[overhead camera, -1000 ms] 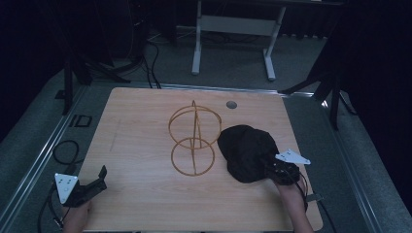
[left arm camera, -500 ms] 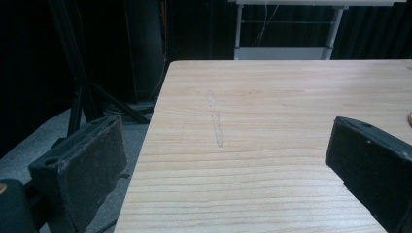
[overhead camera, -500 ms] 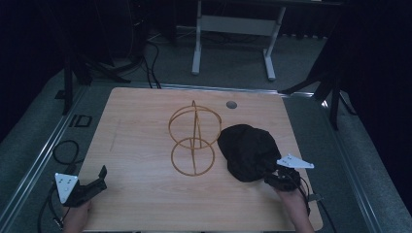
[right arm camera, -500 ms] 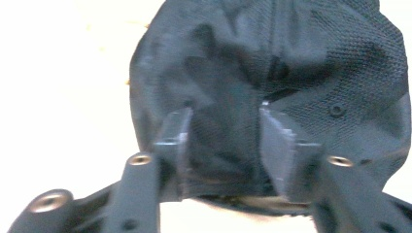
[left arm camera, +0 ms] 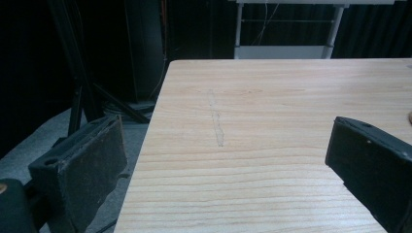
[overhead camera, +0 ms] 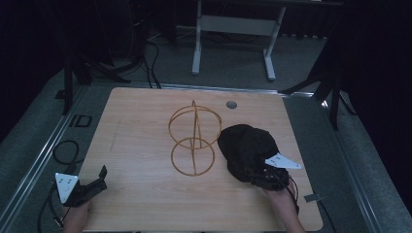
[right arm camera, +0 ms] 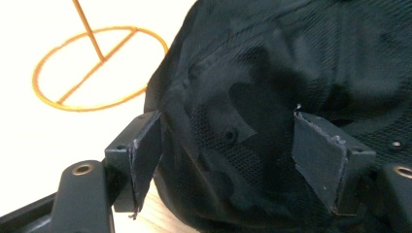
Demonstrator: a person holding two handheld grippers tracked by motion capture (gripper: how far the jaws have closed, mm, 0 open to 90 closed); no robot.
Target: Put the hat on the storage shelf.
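A black mesh cap [overhead camera: 247,148] lies on the wooden table [overhead camera: 141,126], right of centre. A gold wire stand [overhead camera: 193,138] with two rings on a post rises beside its left edge. My right gripper [overhead camera: 260,177] is at the cap's near edge, open. In the right gripper view its jaws straddle the cap's fabric [right arm camera: 252,97], apart from each other, with the stand's base ring [right arm camera: 97,68] at upper left. At the table's near left corner my left gripper [overhead camera: 92,184] is open with nothing between its jaws; bare wood [left arm camera: 252,121] lies ahead of it.
A small grey round disc [overhead camera: 231,104] is set in the tabletop at the back. A white metal frame [overhead camera: 233,34] stands on the floor behind the table. Cables [overhead camera: 63,150] lie on the floor at the left.
My right gripper has drawn back a little towards the table's near edge, staying at the cap's rim. The left gripper has hardly moved.
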